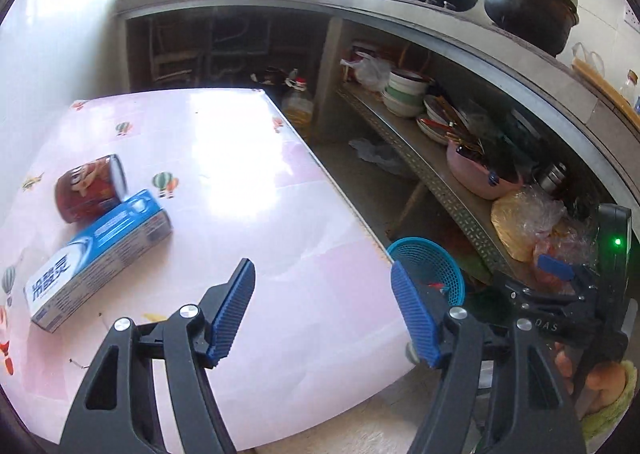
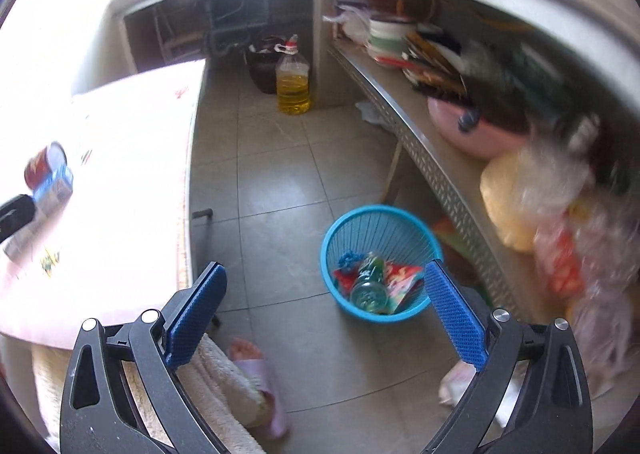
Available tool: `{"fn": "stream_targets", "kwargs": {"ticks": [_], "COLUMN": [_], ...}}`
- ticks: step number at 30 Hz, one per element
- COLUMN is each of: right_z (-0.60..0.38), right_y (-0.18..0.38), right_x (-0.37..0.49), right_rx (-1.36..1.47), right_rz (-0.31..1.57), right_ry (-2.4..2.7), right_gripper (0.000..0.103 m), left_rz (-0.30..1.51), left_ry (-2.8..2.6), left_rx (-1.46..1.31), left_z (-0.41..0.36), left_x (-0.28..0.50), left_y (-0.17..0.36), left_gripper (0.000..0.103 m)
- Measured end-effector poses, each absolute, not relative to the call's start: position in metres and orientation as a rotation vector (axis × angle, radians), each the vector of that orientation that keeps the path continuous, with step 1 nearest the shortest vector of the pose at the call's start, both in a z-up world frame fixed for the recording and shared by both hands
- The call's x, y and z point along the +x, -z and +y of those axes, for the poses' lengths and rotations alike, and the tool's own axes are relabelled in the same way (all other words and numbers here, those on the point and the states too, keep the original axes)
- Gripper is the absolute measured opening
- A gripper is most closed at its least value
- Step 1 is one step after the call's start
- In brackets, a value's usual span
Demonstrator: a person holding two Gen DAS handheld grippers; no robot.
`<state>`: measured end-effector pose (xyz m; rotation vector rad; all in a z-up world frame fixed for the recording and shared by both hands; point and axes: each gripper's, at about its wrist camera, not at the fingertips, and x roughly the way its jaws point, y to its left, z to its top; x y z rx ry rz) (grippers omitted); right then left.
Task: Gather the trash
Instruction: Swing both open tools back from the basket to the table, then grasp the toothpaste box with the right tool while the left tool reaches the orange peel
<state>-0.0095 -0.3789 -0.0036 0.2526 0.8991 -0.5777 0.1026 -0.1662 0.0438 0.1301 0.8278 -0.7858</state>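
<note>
A red can (image 1: 90,188) lies on its side on the pink table (image 1: 248,214), touching a blue and white toothpaste box (image 1: 98,258). My left gripper (image 1: 322,308) is open and empty above the table's near right part. My right gripper (image 2: 326,314) is open and empty above the floor, near a blue basket (image 2: 340,232) that holds a clear bottle (image 2: 370,286) and colourful wrappers (image 2: 402,282). The basket also shows in the left wrist view (image 1: 430,268). The can (image 2: 44,164) and box (image 2: 54,186) show small in the right wrist view.
A metal shelf (image 2: 424,150) with bowls, a pink basin (image 2: 476,138) and bagged goods runs along the right. An oil jug (image 2: 293,80) stands on the tiled floor. A foot in a slipper (image 2: 256,374) is near the table edge. Pots (image 1: 528,2) sit on the counter.
</note>
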Motion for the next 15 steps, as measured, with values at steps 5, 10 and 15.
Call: {"fn": "stream_targets", "kwargs": {"ticks": [5,10,15], "right_z": [-0.354,-0.332,-0.314], "right_y": [-0.010,-0.018,-0.021], "right_x": [0.007,0.020,0.037], "right_rx": [0.119,0.103,0.203], "right_rz": [0.853,0.810,0.811], "right_ry": [0.547,0.454,0.278], "right_gripper": [0.095,0.095,0.095], "left_rz": [0.814,0.806,0.756], "left_ry": [0.705,0.623,0.561], "left_rx": [0.071,-0.012,-0.074], "left_z": [-0.104,-0.051,-0.007], "left_x": [0.106,0.106,0.111], "left_y": [-0.042,-0.036,-0.036], "left_gripper": [0.069,0.070,0.070]}}
